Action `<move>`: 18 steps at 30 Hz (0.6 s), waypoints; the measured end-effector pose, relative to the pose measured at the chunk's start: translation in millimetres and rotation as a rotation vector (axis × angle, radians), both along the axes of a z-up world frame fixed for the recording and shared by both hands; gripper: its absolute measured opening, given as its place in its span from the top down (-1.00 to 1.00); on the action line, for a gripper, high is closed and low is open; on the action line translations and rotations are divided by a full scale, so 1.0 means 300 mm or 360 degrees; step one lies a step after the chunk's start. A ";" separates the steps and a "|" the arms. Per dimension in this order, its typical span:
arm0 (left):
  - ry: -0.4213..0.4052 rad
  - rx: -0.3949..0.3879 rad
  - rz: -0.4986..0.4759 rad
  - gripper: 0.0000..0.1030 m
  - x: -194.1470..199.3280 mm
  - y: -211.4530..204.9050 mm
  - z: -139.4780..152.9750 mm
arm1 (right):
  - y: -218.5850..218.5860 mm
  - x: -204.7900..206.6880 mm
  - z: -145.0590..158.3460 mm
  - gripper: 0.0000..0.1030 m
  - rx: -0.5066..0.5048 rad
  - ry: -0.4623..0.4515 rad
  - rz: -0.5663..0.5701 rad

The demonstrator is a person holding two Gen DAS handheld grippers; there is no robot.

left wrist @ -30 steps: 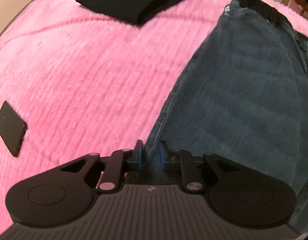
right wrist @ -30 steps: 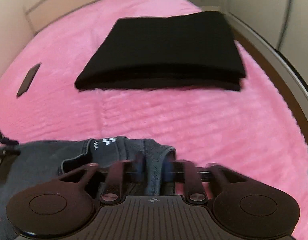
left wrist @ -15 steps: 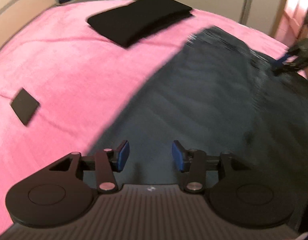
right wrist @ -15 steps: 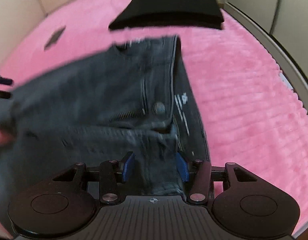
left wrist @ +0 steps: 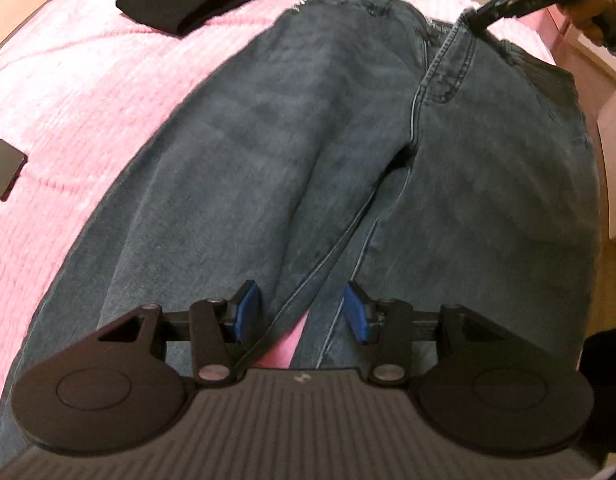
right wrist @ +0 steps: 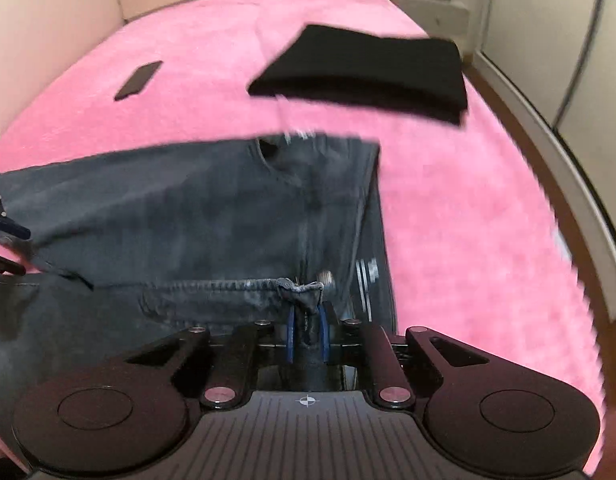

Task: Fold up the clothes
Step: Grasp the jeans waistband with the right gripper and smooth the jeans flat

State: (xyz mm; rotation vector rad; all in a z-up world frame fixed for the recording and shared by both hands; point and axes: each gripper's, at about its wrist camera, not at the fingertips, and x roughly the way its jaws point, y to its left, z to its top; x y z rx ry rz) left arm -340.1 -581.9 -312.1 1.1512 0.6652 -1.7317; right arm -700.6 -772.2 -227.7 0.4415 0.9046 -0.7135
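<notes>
Jeans (left wrist: 308,152) lie spread flat on the bed (left wrist: 68,92), unfolded; right claw (right wrist: 306,330) pinches the waistband, left claw (left wrist: 300,312) spread wide; black garment (right wrist: 367,72) sits folded by the far edge

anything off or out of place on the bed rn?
Only a small flat black object, possibly a phone, lying loose on the pink blanket, left of the jeans. The jeans lie spread flat; the folded black garment sits neat. Right gripper pinches the waistband; left gripper open.
</notes>
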 end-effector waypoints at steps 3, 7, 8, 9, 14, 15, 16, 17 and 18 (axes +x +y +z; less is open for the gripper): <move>-0.0004 -0.0010 0.0061 0.18 0.012 0.007 -0.006 | -0.074 0.036 -0.073 1.00 -0.0010 0.0055 -0.0001; -0.0032 -0.0015 0.0131 0.18 0.051 0.067 0.013 | -0.170 0.032 -0.140 1.00 0.0049 0.0092 -0.0137; -0.0041 -0.0019 0.0155 0.18 0.069 0.090 0.024 | -0.171 0.032 -0.130 1.00 0.0038 0.0079 -0.0149; -0.0050 -0.0022 0.0191 0.18 0.095 0.115 0.037 | -0.153 0.044 -0.118 1.00 0.0033 0.0064 -0.0146; -0.0126 -0.0014 0.0476 0.07 0.275 0.317 0.128 | 0.035 0.160 -0.046 -0.40 0.0045 -0.0018 -0.0058; -0.0148 -0.0011 0.0524 0.06 0.310 0.364 0.145 | 0.073 0.183 -0.032 -0.40 0.0048 -0.0034 -0.0041; -0.0170 -0.0008 0.0572 0.04 0.344 0.410 0.163 | 0.110 0.206 -0.018 -0.40 0.0050 -0.0050 -0.0023; -0.0198 -0.0007 0.0622 -0.01 0.379 0.463 0.180 | 0.148 0.230 -0.004 -0.40 0.0053 -0.0066 -0.0005; -0.0220 -0.0002 0.0664 -0.04 0.412 0.514 0.194 | 0.186 0.253 0.011 -0.40 0.0055 -0.0083 0.0012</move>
